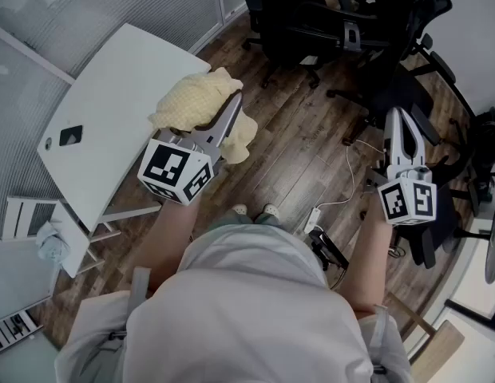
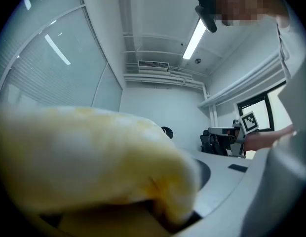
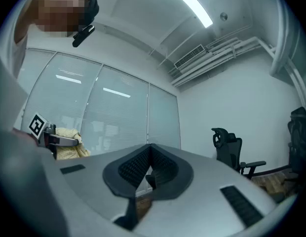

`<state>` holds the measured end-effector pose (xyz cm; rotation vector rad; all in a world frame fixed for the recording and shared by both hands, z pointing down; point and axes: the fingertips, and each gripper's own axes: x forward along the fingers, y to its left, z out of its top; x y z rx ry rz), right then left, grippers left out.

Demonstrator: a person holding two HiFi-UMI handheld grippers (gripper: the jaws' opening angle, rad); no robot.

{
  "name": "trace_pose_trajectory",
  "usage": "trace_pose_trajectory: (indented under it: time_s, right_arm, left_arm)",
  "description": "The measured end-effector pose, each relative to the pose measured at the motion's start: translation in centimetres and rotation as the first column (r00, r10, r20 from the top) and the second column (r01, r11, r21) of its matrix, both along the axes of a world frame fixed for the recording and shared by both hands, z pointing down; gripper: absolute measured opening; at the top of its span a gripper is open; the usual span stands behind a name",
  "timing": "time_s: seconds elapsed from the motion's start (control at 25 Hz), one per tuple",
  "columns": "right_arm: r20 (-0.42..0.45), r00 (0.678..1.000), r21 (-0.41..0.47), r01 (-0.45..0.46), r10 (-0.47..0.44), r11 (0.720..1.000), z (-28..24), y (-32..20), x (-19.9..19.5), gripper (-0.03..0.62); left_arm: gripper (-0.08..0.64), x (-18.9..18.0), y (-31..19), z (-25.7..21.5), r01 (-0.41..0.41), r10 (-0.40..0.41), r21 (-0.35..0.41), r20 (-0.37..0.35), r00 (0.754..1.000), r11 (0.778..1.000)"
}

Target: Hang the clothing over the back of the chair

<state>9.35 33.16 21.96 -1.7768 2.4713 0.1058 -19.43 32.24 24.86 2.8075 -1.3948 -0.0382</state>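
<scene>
A: Where is the clothing?

B: A pale yellow, fluffy garment (image 1: 193,100) hangs bunched over the front of the left gripper (image 1: 231,107), held in the air. In the head view it sits over the edge of a white table (image 1: 104,94) and the wooden floor (image 1: 311,154). One fold droops down on the right side of the gripper.

A: Does the left gripper have hold of it?

B: Yes. Its jaws are partly closed with the fabric pinched between them. In the left gripper view the yellow cloth (image 2: 94,157) fills most of the picture and covers the jaws, so the exact contact is hidden.

A: And the right gripper?

B: The right gripper (image 1: 397,118) is held out on the person's right, near level, well apart from the garment. Its own view shows the two ribbed jaws pressed fully together (image 3: 149,171) with nothing between them.

A: Where are the chairs?

B: Several black office chairs (image 1: 311,22) stand at the far side of the floor, ahead of both grippers. The garment touches none of them. The right gripper view shows one chair (image 3: 227,147) against a white wall.
</scene>
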Motion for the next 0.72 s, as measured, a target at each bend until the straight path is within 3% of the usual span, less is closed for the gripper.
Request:
trace_pose_trajectory:
  time_s: [0.52, 0.72]
  right_arm:
    - [-0.010, 0.999, 0.002, 0.041, -0.041, 0.999, 0.2, -1.1, -1.2, 0.020]
    - [0.056, 0.996, -0.010, 0.072, -0.072, 0.997, 0.4, -1.7, -1.2, 0.020]
  left_arm:
    - [0.127, -0.4, -0.9, 0.3, 0.012, -0.012, -0.012, -0.005, 1.000, 1.000]
    - [0.127, -0.1, -0.9, 0.2, 0.020, -0.020, -0.020, -0.003, 1.000, 1.000]
